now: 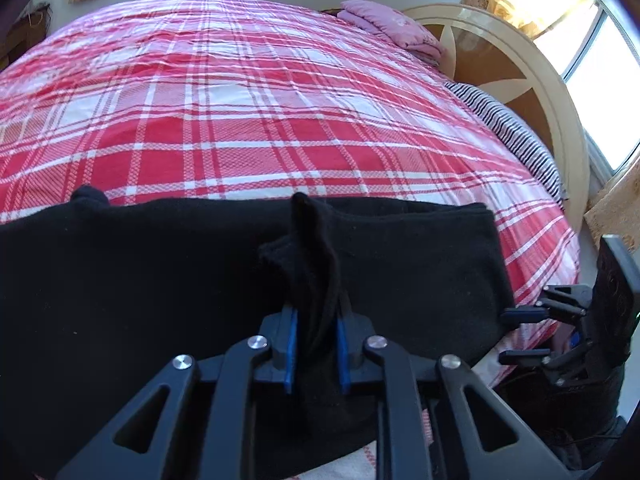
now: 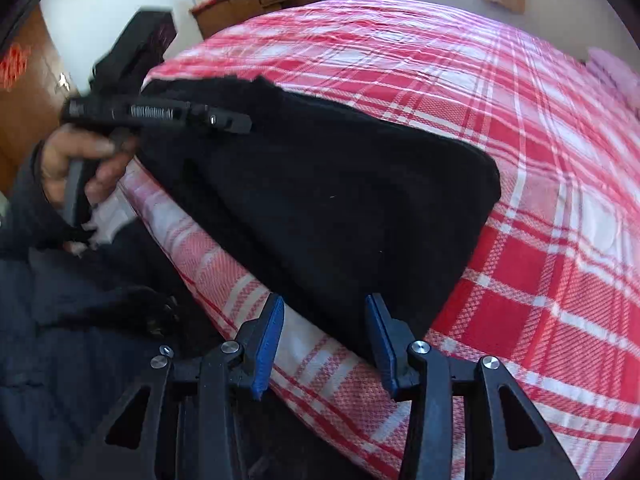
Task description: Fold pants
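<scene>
Black pants (image 1: 160, 280) lie flat across the near edge of the bed with the red plaid sheet (image 1: 280, 100). My left gripper (image 1: 316, 344) is shut on a raised fold of the pants, and the cloth stands up between its blue pads. In the right wrist view the pants (image 2: 320, 200) run from the upper left down to a corner by my right gripper (image 2: 325, 340). That gripper is open over the bed's edge, its right pad beside the corner, with nothing pinched. It shows again at the pants' right end (image 1: 520, 336). The left gripper (image 2: 244, 122) appears blurred, held by a hand (image 2: 80, 164).
A folded pink quilt (image 1: 392, 26) and a striped pillow (image 1: 516, 132) lie by the round cream headboard (image 1: 520, 60). A wooden cabinet (image 2: 260, 4) stands beyond the far side of the bed. The person's dark clothing fills the lower left of the right wrist view.
</scene>
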{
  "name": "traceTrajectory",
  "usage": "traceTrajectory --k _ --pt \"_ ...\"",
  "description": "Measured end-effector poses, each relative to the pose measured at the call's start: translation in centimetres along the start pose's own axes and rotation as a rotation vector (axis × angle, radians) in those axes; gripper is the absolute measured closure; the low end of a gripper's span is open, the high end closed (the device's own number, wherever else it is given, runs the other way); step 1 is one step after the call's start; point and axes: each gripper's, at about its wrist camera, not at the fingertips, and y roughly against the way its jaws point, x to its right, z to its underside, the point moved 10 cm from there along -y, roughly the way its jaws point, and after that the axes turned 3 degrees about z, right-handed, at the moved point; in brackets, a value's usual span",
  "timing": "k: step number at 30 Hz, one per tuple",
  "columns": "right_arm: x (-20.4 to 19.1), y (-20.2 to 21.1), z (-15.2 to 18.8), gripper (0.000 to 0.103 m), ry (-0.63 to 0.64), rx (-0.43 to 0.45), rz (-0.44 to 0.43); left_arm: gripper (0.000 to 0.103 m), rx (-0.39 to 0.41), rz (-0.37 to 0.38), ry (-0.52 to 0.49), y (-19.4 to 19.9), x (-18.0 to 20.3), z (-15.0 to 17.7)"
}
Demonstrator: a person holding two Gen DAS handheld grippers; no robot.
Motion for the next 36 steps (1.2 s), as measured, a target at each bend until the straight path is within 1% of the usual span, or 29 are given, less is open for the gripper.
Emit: traceTrajectory --k 2,4,5,7,9,11,13,15,16,18,22,24,26,29,30,31,32,33,34,36 --pt "0.0 1.2 -0.6 0.058 -0.007 0.017 -0.021 0.083 0.005 -0.015 -0.015 0.3 0.1 -0.1" --pt "0.2 2.5 -1.6 0.058 -0.006 0.067 -0.02 0.077 0.035 -0.06 -0.033 1.1 0.0 -0.6" --pt "0.5 2.9 -2.1 0.058 -0.014 0.09 -0.018 0.075 0.056 -0.077 -0.04 1.6 0.0 -0.9" --pt "1.3 3.2 -3.6 0.058 -0.05 0.139 -0.016 0.073 0.076 -0.096 -0.059 1.9 0.1 -1.1" --pt "2.3 2.9 -5.1 0.058 -0.096 0.17 -0.014 0.062 0.08 -0.139 -0.081 1.8 -0.1 -1.1" --pt "4.0 2.0 -6.6 0.057 -0.149 0.181 0.027 0.057 0.08 -0.174 -0.09 1.4 -0.7 -1.0" --pt "6.1 0.1 -7.5 0.057 -0.208 0.156 0.06 0.056 0.063 -0.17 -0.07 0.8 -1.3 -0.6" --pt "7.6 -1.6 -7.6 0.057 -0.269 0.128 0.045 0.054 0.065 -0.165 -0.065 0.6 -1.6 -0.4" --pt "7.8 -1.8 -7.5 0.057 -0.29 0.144 0.019 0.054 0.065 -0.167 -0.07 0.6 -1.5 -0.3" --pt "7.9 -1.3 -7.5 0.057 -0.3 0.165 -0.001 0.053 0.065 -0.172 -0.076 0.7 -1.4 -0.3" --pt "6.5 1.0 -7.5 0.057 -0.248 0.204 0.063 0.052 0.061 -0.18 -0.073 1.2 -1.3 -0.1" --pt "4.3 1.5 -7.8 0.057 -0.192 0.211 0.033 0.05 0.068 -0.186 -0.074 1.6 -1.4 -0.1" --pt "1.3 1.7 -7.8 0.057 -0.107 0.212 -0.003 0.048 0.076 -0.192 -0.066 2.0 -1.6 -0.1" --pt "-2.0 0.0 -7.0 0.056 -0.023 0.165 -0.048 0.046 0.073 -0.198 -0.059 1.9 -2.0 0.1" --pt "-2.6 -0.8 -6.5 0.056 -0.015 0.144 -0.05 0.045 0.073 -0.198 -0.056 1.9 -2.1 0.1" --pt "-2.7 -2.1 -5.9 0.056 -0.013 0.107 -0.035 0.044 0.073 -0.199 -0.056 1.9 -2.2 0.1" --pt "-2.6 -3.1 -5.4 0.056 -0.017 0.08 -0.015 0.041 0.073 -0.206 -0.059 1.9 -2.3 0.2" --pt "-2.5 -3.5 -5.2 0.056 -0.021 0.083 -0.012 0.038 0.074 -0.213 -0.061 1.9 -2.3 0.1" --pt "-2.5 -3.4 -5.3 0.056 -0.03 0.096 -0.023 0.038 0.075 -0.221 -0.063 2.0 -2.4 0.1" --pt "-2.3 -2.8 -5.5 0.056 -0.049 0.095 -0.041 0.037 0.08 -0.227 -0.06 2.3 -2.6 0.0"
